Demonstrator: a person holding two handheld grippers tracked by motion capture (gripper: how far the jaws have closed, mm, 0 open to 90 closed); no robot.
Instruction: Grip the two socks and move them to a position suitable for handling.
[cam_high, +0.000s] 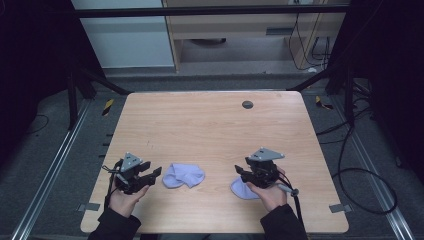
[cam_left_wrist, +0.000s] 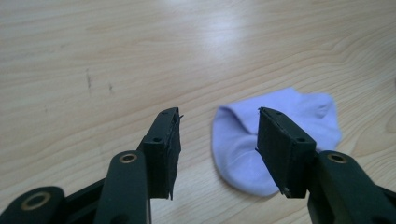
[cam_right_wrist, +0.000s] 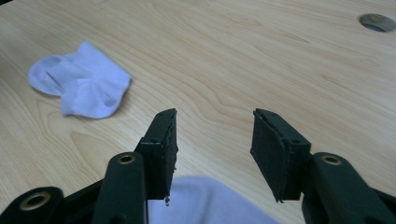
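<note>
Spanning the scene, the wooden counter (cam_high: 210, 125) carries two pale lilac socks near its front edge. One sock (cam_high: 184, 175) lies ahead of the left tool (cam_high: 154, 174), its jaws spread and empty. The second sock (cam_high: 240, 189) lies under the right tool (cam_high: 241, 172), equally agape. Both look light, limp and easily bunched; pinching a cuff edge seems best.

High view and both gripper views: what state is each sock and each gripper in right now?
Left sock: crumpled on the table, untouched, ahead of the left gripper's jaws.
Right sock: flat on the table, partly under the right gripper, not gripped.
Left gripper: jaws open, empty.
Right gripper: jaws open, empty, above the right sock's edge.
</note>
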